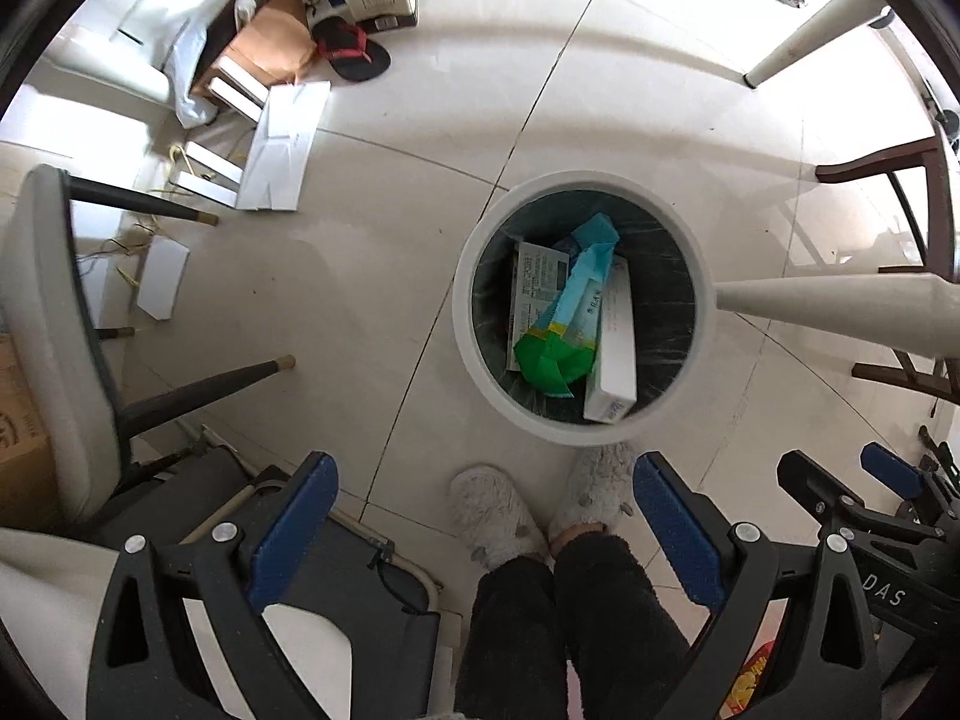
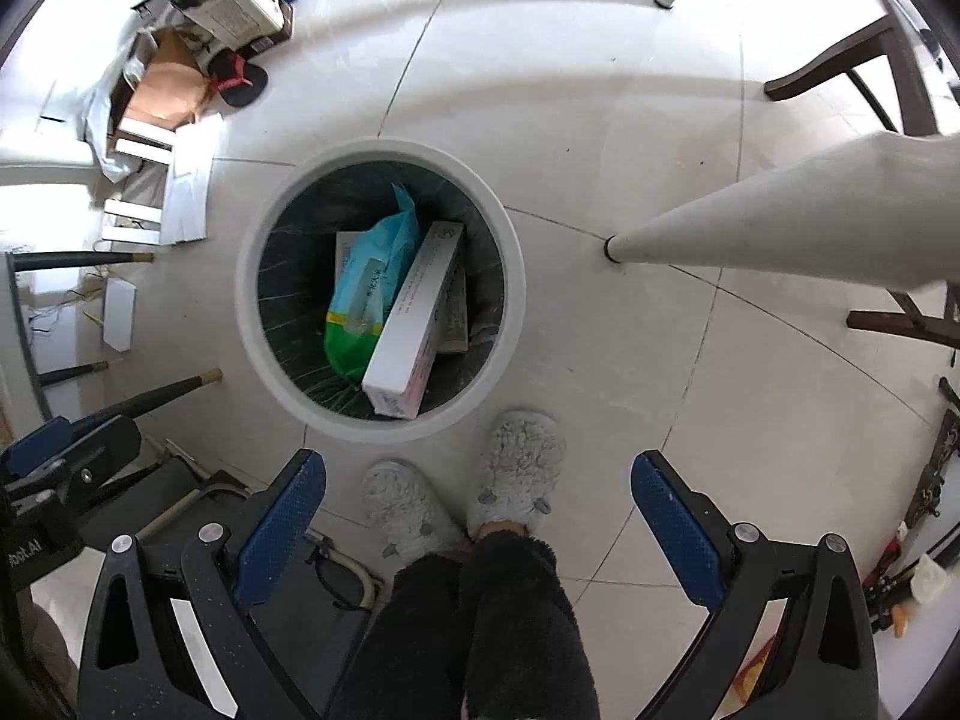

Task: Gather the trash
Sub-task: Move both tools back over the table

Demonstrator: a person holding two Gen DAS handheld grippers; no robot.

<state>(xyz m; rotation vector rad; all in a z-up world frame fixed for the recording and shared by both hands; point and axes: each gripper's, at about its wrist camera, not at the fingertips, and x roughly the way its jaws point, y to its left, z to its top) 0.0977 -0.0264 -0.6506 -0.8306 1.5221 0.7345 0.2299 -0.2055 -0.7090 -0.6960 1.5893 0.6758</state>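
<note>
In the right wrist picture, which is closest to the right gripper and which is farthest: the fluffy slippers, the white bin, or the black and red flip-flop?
From the right gripper:
1. Fluffy slippers, on the floor right between the fingers.
2. White bin, just beyond the slippers, slightly left.
3. Black and red flip-flop, far off at the upper left by the boxes.

At twelve o'clock we see a black flip-flop [image 1: 353,51] with red straps on the white tiled floor [image 1: 372,276], a brown paper bag [image 1: 273,42] just beside it at eleven. At six stand two fluffy grey slippers [image 2: 474,504]. A white table leg [image 2: 750,228] enters from three; a dark chair leg [image 1: 198,387] from eight.
</note>
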